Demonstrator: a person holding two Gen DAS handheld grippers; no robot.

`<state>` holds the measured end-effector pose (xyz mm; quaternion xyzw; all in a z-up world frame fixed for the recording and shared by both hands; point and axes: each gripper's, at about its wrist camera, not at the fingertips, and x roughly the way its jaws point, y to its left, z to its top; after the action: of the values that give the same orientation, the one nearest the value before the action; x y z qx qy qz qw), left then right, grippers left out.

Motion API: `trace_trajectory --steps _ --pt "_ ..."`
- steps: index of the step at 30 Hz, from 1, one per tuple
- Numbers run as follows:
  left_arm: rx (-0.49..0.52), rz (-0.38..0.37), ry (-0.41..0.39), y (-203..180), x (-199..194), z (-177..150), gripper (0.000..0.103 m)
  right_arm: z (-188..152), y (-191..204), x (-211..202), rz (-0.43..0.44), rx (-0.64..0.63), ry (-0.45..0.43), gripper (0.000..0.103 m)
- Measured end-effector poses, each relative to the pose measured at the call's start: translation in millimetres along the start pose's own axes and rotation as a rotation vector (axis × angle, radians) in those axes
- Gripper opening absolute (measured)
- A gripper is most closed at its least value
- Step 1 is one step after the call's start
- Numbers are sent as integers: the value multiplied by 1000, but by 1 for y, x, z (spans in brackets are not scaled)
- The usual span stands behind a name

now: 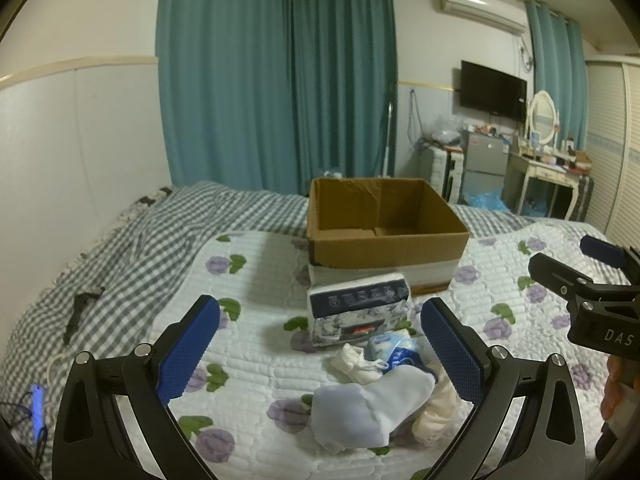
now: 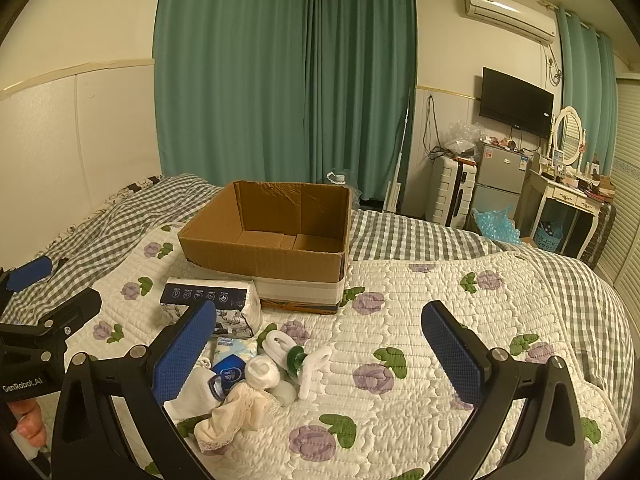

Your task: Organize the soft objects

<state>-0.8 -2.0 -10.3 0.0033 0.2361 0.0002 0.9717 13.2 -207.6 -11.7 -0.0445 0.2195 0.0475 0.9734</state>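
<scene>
Both the left gripper (image 1: 320,344) and right gripper (image 2: 320,348) hang with fingers spread, holding nothing. Pale blue sock (image 1: 372,408) and cream lace cloth (image 2: 236,412) lie before the empty brown cardboard box (image 2: 268,236) on the bed's floral quilt (image 2: 440,320).

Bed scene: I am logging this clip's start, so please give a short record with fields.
Surface: white quilt with purple flowers over a grey checked blanket
Container: open brown cardboard box, nothing visible inside
Beside box: wrapped white and navy tissue pack, near its front
Pile: pale blue sock, cream lace cloth, white plush toy with green ring
Left hand-held gripper: open, holding nothing
Right hand-held gripper: open, holding nothing
</scene>
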Motion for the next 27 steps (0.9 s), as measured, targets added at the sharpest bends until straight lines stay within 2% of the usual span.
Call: trace_trajectory --steps 11,15,20,23,27 --pt "4 -8 -19 -3 -17 5 103 8 4 -15 -3 -14 -12 103" --pt "12 -8 -5 2 -22 10 103 12 7 -25 -21 -25 13 103" --pt "-5 -38 111 11 2 -6 102 2 13 -15 -22 -50 107 103" --pt "-36 -76 211 13 25 -29 101 -10 15 2 -22 -60 164 103" --pt "-28 -124 339 4 54 -60 101 -25 15 25 -15 -54 232 103"
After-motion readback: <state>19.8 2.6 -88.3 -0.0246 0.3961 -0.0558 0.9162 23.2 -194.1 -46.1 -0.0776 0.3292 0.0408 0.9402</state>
